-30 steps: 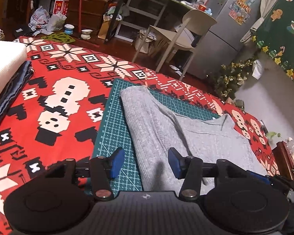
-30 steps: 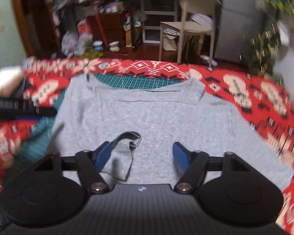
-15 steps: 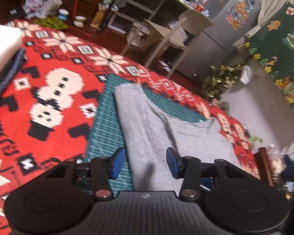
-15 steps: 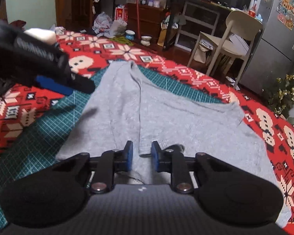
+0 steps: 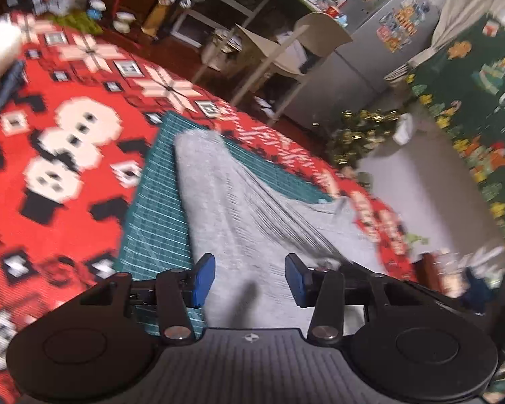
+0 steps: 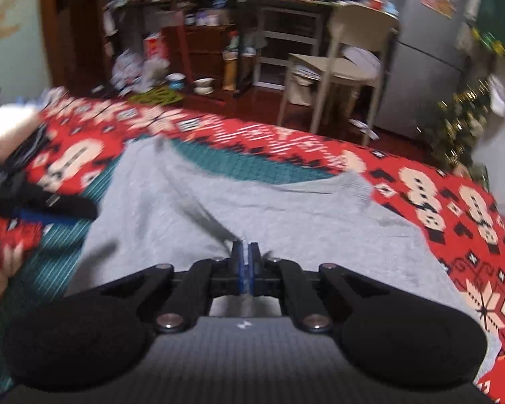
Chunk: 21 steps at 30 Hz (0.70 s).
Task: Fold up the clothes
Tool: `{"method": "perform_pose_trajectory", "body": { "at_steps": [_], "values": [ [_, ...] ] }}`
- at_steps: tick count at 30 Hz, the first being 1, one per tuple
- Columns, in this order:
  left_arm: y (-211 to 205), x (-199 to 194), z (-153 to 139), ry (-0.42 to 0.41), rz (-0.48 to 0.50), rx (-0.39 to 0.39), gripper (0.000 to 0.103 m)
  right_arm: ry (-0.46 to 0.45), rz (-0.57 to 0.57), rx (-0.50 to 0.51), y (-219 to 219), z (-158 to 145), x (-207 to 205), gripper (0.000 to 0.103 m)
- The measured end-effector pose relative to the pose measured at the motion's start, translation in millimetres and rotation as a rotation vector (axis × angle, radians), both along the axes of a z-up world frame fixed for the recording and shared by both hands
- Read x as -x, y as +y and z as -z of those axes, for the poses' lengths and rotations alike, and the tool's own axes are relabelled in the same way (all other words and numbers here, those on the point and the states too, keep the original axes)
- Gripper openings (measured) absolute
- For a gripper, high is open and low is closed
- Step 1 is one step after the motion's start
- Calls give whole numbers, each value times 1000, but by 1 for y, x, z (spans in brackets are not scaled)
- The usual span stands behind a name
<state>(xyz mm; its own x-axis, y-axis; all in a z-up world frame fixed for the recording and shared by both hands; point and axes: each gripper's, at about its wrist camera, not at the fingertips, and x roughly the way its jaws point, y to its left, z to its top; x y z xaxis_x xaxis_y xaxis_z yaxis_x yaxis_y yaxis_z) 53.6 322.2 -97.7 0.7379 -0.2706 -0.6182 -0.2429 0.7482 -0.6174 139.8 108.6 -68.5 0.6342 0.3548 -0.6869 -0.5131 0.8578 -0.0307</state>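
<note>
While the grey sweater (image 6: 286,222) lies spread over the green cutting mat (image 5: 158,208) on the red blanket (image 5: 50,155), its folded sleeve runs away from both grippers. The right gripper (image 6: 245,262) is nearer, clenched on a pinch of knit. Only the left view shows the left gripper (image 5: 249,279) closing above cloth, holding nothing.

I count one grey garment (image 6: 286,222), one green cutting mat (image 5: 158,208), one chair (image 6: 346,64), two hand-held grippers.
</note>
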Motion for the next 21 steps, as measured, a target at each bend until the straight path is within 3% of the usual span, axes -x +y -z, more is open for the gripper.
{"method": "perform_pose_trajectory", "body": {
  "at_steps": [2,17,21],
  "values": [
    [0,0,2,-8,1,36,38,3,28,-25,-7,1,-13,2],
    [-17,-6,11,14,56,-44,35,27,85,-125,-10,5,-57,3],
    [-17,-5,11,14,55,-52,35,47,142,-194,-22,14,-67,22]
  ]
}}
